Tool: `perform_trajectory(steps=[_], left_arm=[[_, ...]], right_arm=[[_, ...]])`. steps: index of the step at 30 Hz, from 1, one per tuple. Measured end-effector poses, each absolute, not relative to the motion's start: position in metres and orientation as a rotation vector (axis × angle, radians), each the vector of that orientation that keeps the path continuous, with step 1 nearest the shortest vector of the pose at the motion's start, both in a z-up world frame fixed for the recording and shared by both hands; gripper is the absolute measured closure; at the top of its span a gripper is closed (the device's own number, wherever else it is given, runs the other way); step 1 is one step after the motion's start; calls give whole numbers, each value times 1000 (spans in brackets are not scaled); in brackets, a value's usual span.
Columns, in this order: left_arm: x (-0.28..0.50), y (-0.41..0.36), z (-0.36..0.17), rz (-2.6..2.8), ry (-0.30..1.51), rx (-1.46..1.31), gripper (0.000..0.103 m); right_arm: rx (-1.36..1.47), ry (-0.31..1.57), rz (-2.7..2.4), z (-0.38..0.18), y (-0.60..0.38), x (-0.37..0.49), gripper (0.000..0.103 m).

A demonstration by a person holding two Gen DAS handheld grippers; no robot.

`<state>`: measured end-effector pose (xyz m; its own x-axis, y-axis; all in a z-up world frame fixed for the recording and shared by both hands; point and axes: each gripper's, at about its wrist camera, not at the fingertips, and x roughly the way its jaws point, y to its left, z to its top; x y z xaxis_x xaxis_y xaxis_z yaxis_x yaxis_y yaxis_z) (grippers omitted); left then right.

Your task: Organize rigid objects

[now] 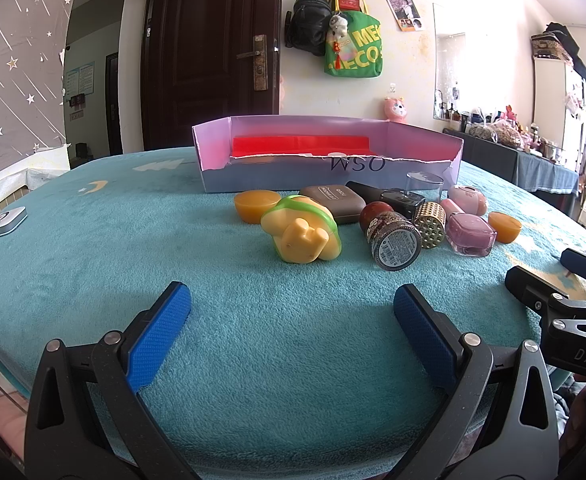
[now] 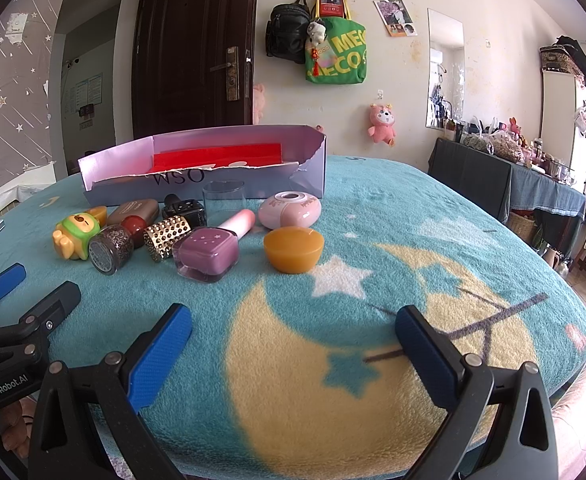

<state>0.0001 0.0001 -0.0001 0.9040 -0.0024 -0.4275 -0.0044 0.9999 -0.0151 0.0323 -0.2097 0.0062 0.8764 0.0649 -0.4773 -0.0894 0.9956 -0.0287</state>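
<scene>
A torn lilac cardboard box (image 1: 413,172) (image 2: 309,176) with a red lining stands at the back of the teal blanket. In front of it lie a yellow-green toy figure (image 1: 301,236) (image 2: 73,232), a glitter jar (image 1: 395,240) (image 2: 111,250), a gold studded cap (image 1: 429,226) (image 2: 165,236), a purple nail-polish bottle (image 1: 469,234) (image 2: 209,254), a brown case (image 1: 333,200), a pink round case (image 2: 291,210), a dark bottle (image 1: 393,196) and two amber bowls (image 1: 253,204) (image 2: 293,250). My left gripper (image 1: 293,312) is open and empty, short of the toy. My right gripper (image 2: 293,332) is open and empty, short of the amber bowl.
A clear plastic cup (image 2: 224,198) stands by the box. A white device (image 1: 1,222) lies at the blanket's left edge. The right gripper shows in the left wrist view (image 1: 557,280); the left gripper shows in the right wrist view (image 2: 29,292). A dark cluttered side table (image 2: 505,172) stands at the right.
</scene>
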Motion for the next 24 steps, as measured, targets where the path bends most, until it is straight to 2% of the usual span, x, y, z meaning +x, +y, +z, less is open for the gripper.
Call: perform_trajectory(steps=[24], left_arm=[[11,8,13,-24,492,-34,0]], right_arm=[[-35,538,105,14,-210,37,0]])
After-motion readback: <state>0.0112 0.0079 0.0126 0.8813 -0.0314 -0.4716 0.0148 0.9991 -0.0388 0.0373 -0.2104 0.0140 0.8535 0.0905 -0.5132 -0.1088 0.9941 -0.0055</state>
